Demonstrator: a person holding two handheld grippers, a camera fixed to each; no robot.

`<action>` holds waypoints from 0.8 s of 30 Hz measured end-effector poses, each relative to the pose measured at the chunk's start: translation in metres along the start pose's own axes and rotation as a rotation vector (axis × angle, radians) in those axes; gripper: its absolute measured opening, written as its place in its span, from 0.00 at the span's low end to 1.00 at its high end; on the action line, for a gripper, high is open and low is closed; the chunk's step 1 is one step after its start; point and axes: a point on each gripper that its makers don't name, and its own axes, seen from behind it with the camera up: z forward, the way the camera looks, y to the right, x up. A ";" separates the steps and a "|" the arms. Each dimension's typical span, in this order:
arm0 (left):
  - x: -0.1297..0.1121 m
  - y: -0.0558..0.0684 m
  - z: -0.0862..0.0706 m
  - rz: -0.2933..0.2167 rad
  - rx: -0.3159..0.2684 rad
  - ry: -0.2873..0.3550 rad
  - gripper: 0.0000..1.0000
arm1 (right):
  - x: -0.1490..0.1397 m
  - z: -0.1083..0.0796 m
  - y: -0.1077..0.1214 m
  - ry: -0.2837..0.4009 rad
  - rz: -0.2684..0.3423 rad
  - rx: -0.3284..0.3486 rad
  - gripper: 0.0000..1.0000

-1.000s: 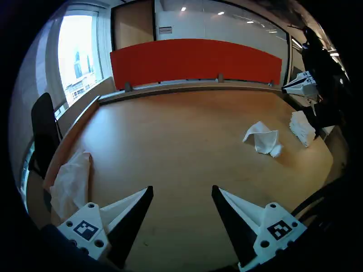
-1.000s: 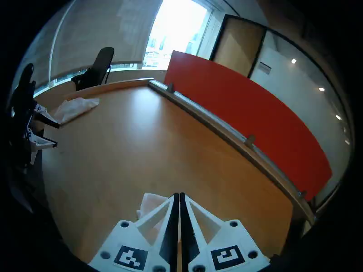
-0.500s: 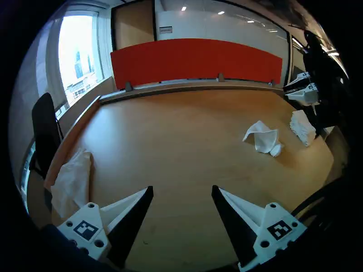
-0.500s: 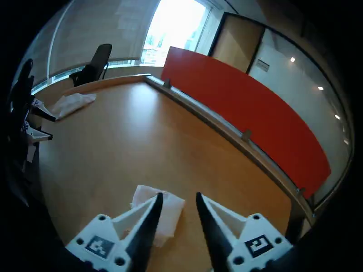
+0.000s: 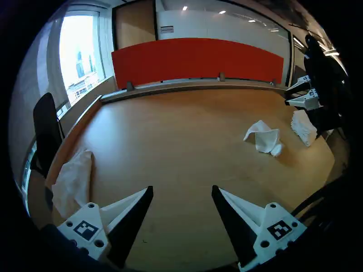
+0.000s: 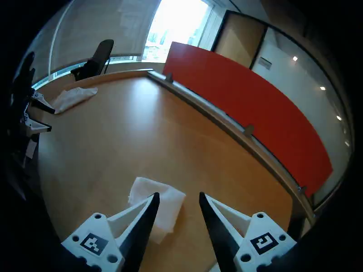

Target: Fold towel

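Note:
In the left gripper view, a crumpled white towel lies on the wooden table to the right of centre. A folded white towel sits further right, and my right gripper hovers just above it. In the right gripper view, that folded towel lies flat under and between the fingers of my right gripper, which is open and grips nothing. My left gripper stands open over bare table near the front edge, and appears as the left gripper at the far left of the right gripper view.
A heap of white cloth lies at the table's left edge, seen as a cloth heap in the right gripper view. A red partition runs along the back edge. A black chair stands beyond the left edge by the windows.
My right gripper went from shut to open, letting go of the folded towel, and drew back a little so more of the towel shows. The left gripper has stayed put.

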 end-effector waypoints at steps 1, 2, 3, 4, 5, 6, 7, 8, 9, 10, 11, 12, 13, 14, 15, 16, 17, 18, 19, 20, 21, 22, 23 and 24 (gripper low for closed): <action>-0.001 0.000 0.000 0.000 0.001 -0.002 0.96 | -0.004 0.001 0.000 -0.005 0.001 0.002 0.67; -0.002 0.000 -0.001 -0.001 0.003 -0.004 0.96 | -0.008 0.003 0.000 -0.011 0.001 0.005 0.67; -0.003 0.000 -0.001 -0.001 0.004 -0.006 0.96 | -0.012 0.004 -0.001 -0.016 0.002 0.007 0.67; -0.004 0.000 -0.001 -0.002 0.005 -0.008 0.96 | -0.016 0.006 -0.001 -0.021 0.003 0.010 0.67; -0.006 0.000 -0.001 -0.003 0.007 -0.011 0.96 | -0.020 0.007 -0.002 -0.027 0.003 0.013 0.67; -0.008 0.000 -0.002 -0.004 0.009 -0.014 0.96 | -0.024 0.009 -0.002 -0.032 0.004 0.016 0.67; -0.009 0.000 -0.002 -0.005 0.010 -0.017 0.96 | -0.028 0.011 -0.003 -0.038 0.006 0.019 0.67; -0.011 0.000 -0.002 -0.006 0.012 -0.021 0.96 | -0.033 0.013 -0.004 -0.044 0.008 0.024 0.67; -0.013 0.000 -0.002 -0.007 0.013 -0.024 0.96 | -0.037 0.014 -0.004 -0.050 0.009 0.027 0.67; -0.014 0.000 -0.002 -0.007 0.015 -0.027 0.96 | -0.040 0.016 -0.005 -0.054 0.011 0.032 0.67; -0.016 0.000 -0.002 -0.008 0.017 -0.031 0.96 | -0.044 0.018 -0.006 -0.059 0.012 0.036 0.67; -0.017 0.000 -0.002 -0.009 0.018 -0.034 0.96 | -0.048 0.019 -0.006 -0.064 0.013 0.040 0.67; -0.018 0.000 -0.002 -0.009 0.020 -0.037 0.96 | -0.051 0.021 -0.007 -0.069 0.013 0.044 0.67; -0.019 -0.001 -0.002 -0.010 0.021 -0.040 0.96 | -0.055 0.023 -0.007 -0.075 0.014 0.048 0.67; -0.021 -0.001 -0.002 -0.011 0.023 -0.043 0.96 | -0.059 0.024 -0.008 -0.080 0.014 0.052 0.67; -0.021 -0.001 -0.002 -0.011 0.024 -0.045 0.96 | -0.062 0.026 -0.008 -0.085 0.012 0.057 0.67; -0.022 -0.001 -0.002 -0.011 0.025 -0.048 0.96 | -0.065 0.028 -0.009 -0.091 0.011 0.062 0.67; -0.023 -0.001 -0.002 -0.011 0.026 -0.050 0.96 | -0.068 0.030 -0.010 -0.096 0.009 0.067 0.67; -0.023 -0.001 -0.002 -0.011 0.027 -0.051 0.96 | -0.072 0.031 -0.010 -0.102 0.006 0.073 0.67; -0.023 -0.001 -0.001 -0.011 0.028 -0.053 0.96 | -0.075 0.032 -0.011 -0.108 0.003 0.079 0.67; -0.024 -0.001 -0.001 -0.010 0.029 -0.054 0.96 | -0.078 0.033 -0.011 -0.114 0.000 0.085 0.67; -0.024 -0.001 -0.001 -0.010 0.030 -0.056 0.96 | -0.082 0.035 -0.011 -0.122 -0.006 0.091 0.67; -0.024 -0.001 -0.001 -0.010 0.031 -0.057 0.96 | -0.086 0.036 -0.011 -0.131 -0.012 0.097 0.67; -0.025 -0.001 -0.001 -0.010 0.032 -0.059 0.96 | -0.089 0.037 -0.011 -0.139 -0.017 0.103 0.67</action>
